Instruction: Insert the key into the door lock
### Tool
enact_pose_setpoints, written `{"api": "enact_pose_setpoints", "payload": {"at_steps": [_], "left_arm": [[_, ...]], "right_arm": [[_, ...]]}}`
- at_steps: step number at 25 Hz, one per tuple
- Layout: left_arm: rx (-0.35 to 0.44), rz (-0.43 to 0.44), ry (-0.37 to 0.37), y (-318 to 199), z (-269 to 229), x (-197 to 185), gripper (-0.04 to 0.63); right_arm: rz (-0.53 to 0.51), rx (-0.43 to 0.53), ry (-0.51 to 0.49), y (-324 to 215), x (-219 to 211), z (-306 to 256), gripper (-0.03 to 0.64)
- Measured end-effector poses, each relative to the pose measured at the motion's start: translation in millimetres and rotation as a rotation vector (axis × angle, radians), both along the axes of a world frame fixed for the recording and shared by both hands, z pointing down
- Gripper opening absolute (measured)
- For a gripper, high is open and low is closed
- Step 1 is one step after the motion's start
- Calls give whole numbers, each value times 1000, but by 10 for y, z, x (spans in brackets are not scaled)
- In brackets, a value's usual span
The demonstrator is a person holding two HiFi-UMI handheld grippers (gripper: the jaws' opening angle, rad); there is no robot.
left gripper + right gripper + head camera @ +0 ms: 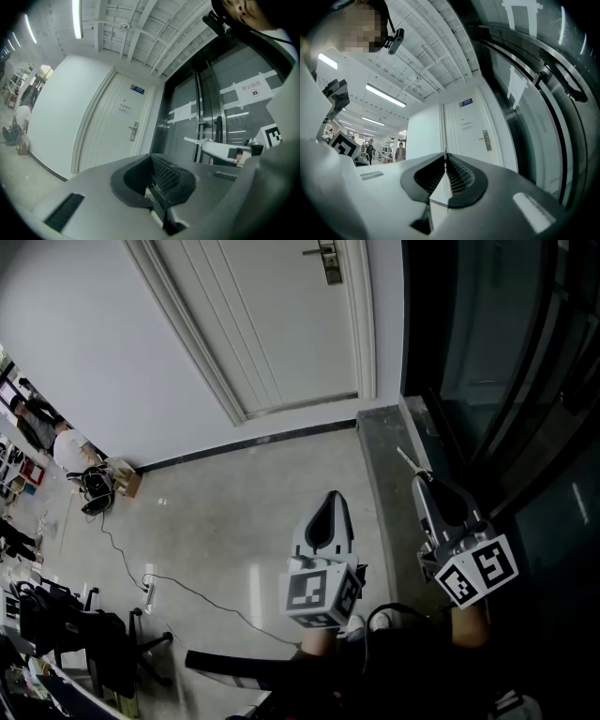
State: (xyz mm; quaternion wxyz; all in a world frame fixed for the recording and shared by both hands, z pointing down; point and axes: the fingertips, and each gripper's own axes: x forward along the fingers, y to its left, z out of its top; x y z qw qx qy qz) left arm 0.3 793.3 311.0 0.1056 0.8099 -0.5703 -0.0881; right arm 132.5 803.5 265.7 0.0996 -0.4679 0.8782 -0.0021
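The white door point(272, 315) stands shut ahead, its metal lock and handle point(328, 261) at the top of the head view. My right gripper point(422, 482) is shut on a thin silver key point(406, 458) that sticks out of its tip toward the door. The left gripper view also shows that key point(193, 140), to the right of the lock point(134, 131). In the right gripper view the lock point(486, 139) lies right of the jaws point(445, 157). My left gripper point(330, 505) is shut on nothing point(151, 158). Both grippers are well short of the door.
A dark glass wall point(497, 371) runs along the right, with a grey stone sill point(389, 465) at its foot. At the left are a cardboard box point(127, 479), a cable point(122, 559) on the floor and black chairs point(75, 634). People point(399, 151) stand far off.
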Motion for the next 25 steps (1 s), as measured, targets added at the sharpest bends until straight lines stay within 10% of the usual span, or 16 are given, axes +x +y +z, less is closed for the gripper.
{"api": "enact_pose_setpoints", "payload": {"at_steps": [13, 25], "left_arm": [[-44, -55, 44, -339, 240, -521, 0], [-9, -74, 45, -1699, 155, -370, 0]], "right_arm": [[44, -20, 21, -417, -239, 155, 11], [32, 8, 16, -1773, -19, 125, 11]]}}
